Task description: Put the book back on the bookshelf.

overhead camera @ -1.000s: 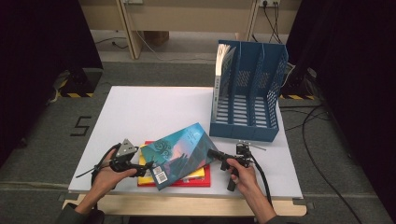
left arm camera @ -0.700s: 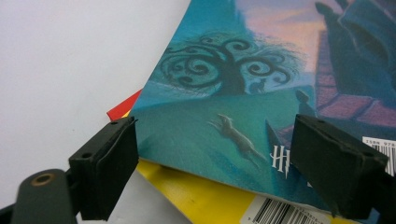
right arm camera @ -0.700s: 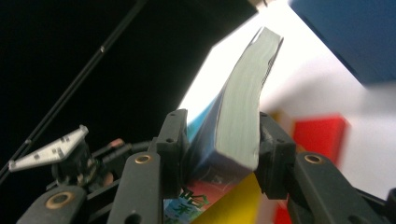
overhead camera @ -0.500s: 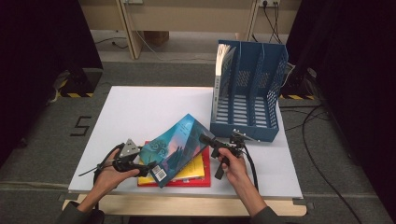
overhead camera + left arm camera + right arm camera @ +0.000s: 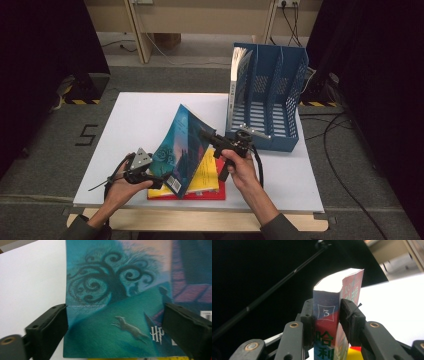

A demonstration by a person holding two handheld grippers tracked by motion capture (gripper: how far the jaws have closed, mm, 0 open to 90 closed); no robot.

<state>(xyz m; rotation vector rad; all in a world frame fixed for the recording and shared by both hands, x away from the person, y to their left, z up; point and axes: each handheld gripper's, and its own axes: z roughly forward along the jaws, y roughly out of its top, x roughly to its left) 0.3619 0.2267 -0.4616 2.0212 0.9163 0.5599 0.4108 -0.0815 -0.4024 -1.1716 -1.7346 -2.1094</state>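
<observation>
Right gripper [image 5: 326, 315] clamps book [image 5: 182, 150] spine, frame centre | left gripper [image 5: 152, 179] released at cover | tilt upright, steer toward rack [image 5: 280, 95], upper right

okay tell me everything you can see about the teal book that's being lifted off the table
The teal book is a thick paperback with a glossy cover showing a dark swirling tree, a running animal and a barcode near one corner. Its spine carries a 3 in a frame above green Chinese characters. It is tilted up steeply, lower edge near the yellow book and red book. The right tongs are clamped across its spine. The left tongs are spread wide at its lower cover, jaws beside its edges.
</observation>
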